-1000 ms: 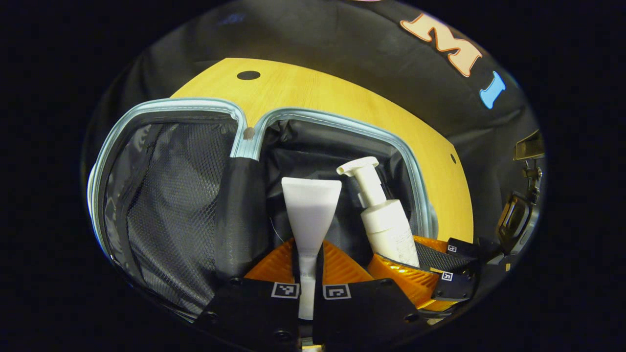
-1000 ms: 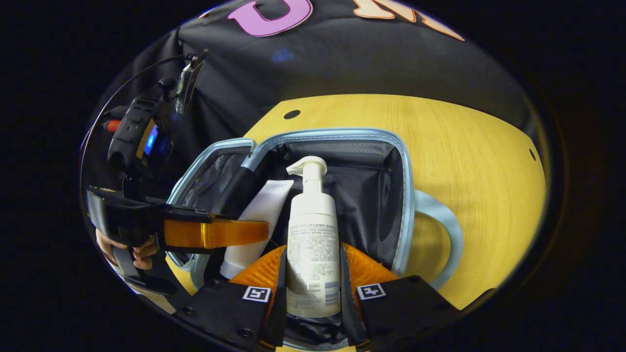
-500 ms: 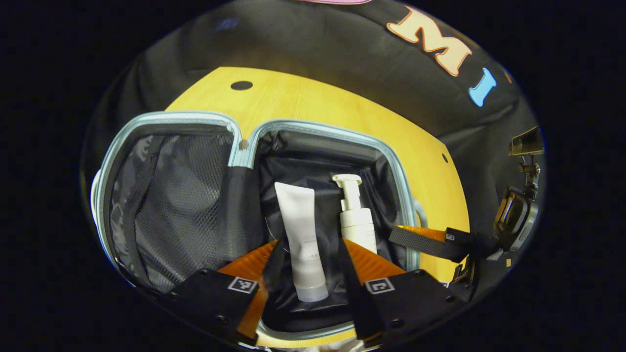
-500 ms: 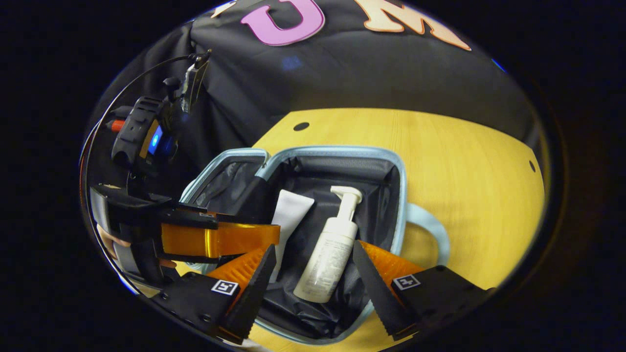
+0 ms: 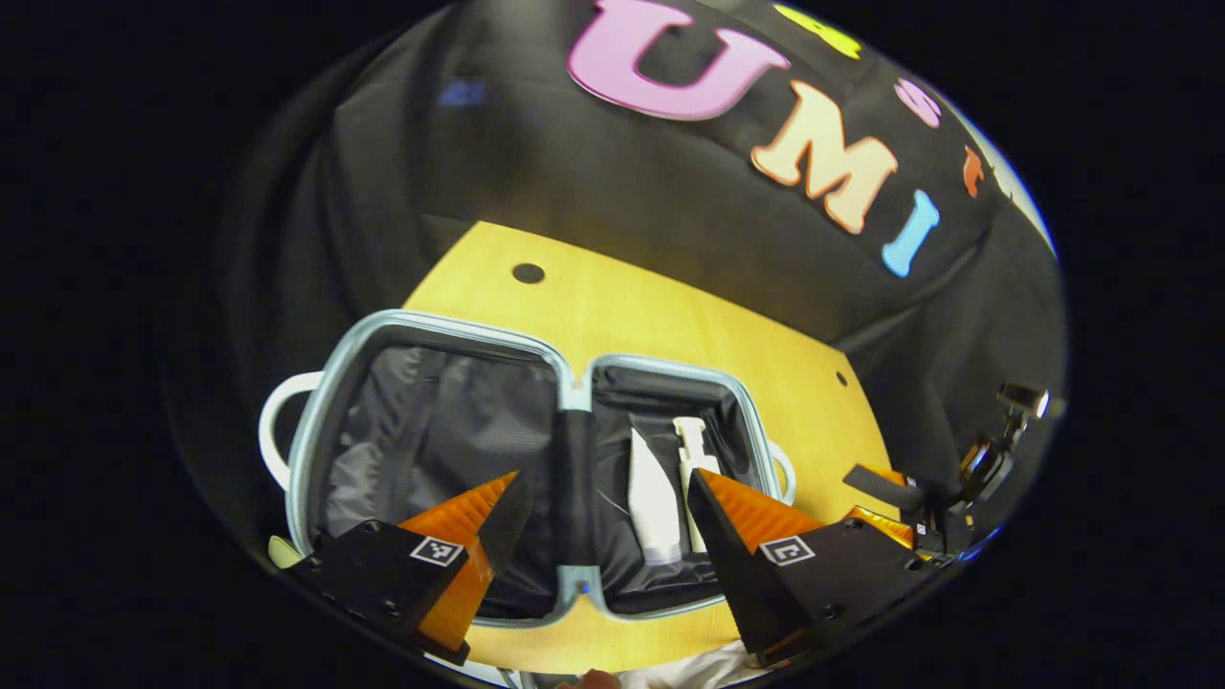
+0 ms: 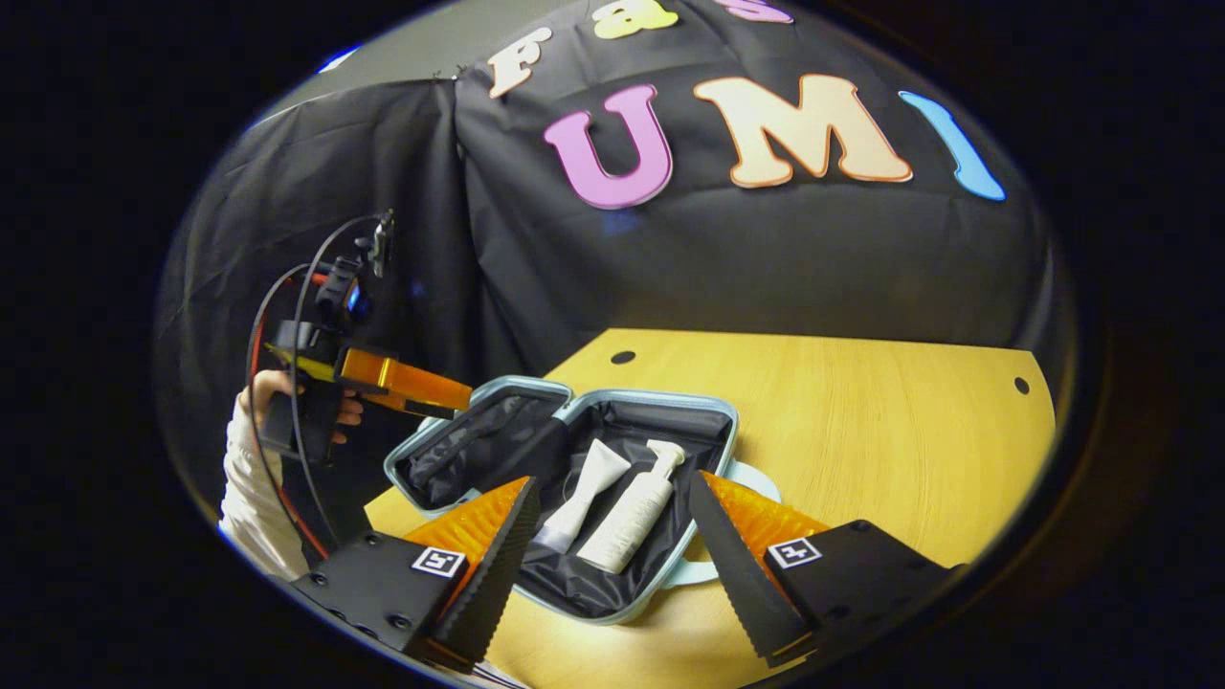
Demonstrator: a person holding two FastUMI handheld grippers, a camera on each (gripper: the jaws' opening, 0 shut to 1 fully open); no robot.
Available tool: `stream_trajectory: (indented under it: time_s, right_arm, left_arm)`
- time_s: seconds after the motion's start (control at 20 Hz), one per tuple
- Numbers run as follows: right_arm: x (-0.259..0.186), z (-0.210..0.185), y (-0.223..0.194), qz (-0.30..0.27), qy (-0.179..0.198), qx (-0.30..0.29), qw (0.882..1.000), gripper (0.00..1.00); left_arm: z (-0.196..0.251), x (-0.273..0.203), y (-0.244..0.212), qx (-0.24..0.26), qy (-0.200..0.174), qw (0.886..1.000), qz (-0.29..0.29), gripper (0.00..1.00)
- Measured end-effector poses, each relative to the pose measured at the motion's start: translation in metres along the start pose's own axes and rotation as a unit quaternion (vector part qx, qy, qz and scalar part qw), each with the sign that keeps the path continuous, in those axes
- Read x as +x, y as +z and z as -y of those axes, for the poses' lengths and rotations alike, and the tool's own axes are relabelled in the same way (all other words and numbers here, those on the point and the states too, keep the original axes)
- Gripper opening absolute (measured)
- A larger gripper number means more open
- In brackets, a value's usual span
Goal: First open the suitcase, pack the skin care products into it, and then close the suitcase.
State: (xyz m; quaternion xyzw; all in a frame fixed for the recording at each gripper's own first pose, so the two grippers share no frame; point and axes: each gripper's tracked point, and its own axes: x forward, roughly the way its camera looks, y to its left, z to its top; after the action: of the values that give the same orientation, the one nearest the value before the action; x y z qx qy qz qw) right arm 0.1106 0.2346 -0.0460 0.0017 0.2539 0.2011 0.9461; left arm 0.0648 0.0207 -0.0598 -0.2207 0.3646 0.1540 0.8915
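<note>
The light-blue zip suitcase with black lining (image 6: 574, 498) lies open flat on the yellow wooden tabletop (image 6: 861, 431), black cloth walling the booth behind. In its right half the white squeeze tube (image 6: 584, 493) and white pump bottle (image 6: 632, 507) lie side by side. Left claw (image 5: 598, 522) and right claw (image 6: 612, 536) both hang spread and empty above it
</note>
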Motion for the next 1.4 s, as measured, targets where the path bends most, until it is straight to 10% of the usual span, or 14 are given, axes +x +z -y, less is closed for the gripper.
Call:
stream_trajectory:
  time_s: [0.75, 1.2, 1.4]
  right_arm:
    - [-0.095, 0.016, -0.042, 0.138, -0.06, -0.007, 0.989, 0.98]
    - [-0.143, 0.026, -0.057, 0.186, -0.109, 0.021, 0.976, 0.98]
    - [-0.152, 0.039, -0.065, 0.185, -0.131, 0.027, 0.974, 0.99]
  left_arm:
    - [-0.249, -0.071, 0.002, -0.179, -0.078, 0.964, 0.179, 0.95]
    - [-0.267, -0.012, -0.006, -0.254, -0.134, 0.944, 0.161, 0.92]
    - [-0.265, 0.013, -0.005, -0.277, -0.149, 0.937, 0.149, 0.67]
